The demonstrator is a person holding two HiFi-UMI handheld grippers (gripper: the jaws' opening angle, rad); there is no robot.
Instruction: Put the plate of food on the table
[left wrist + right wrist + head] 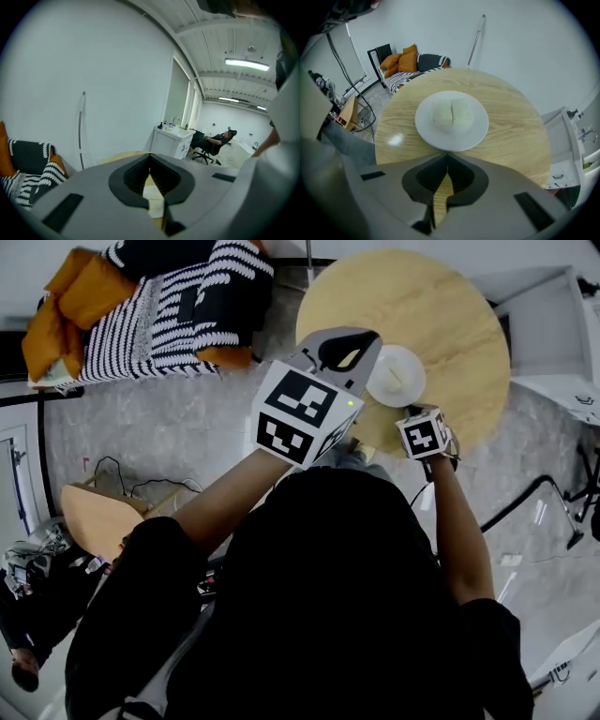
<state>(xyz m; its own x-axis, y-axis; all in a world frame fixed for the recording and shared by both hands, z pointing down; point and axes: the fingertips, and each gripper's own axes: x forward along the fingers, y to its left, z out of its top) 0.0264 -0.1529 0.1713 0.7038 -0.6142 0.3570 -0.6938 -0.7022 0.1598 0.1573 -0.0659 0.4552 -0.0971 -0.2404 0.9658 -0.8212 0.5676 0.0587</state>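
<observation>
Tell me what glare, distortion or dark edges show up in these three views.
Head view: even light, mild wide-angle bend around the round table. Left gripper view: black fisheye corners, ceiling light blown out white. Right gripper view: same black corners, a small glare spot on the wood beside the plate, which is sharp.

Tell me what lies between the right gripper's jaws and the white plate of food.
Nothing: in the right gripper view, the right gripper, shut, ends at the near rim of the plate, no table between. Whether it pinches the rim is unclear.
</observation>
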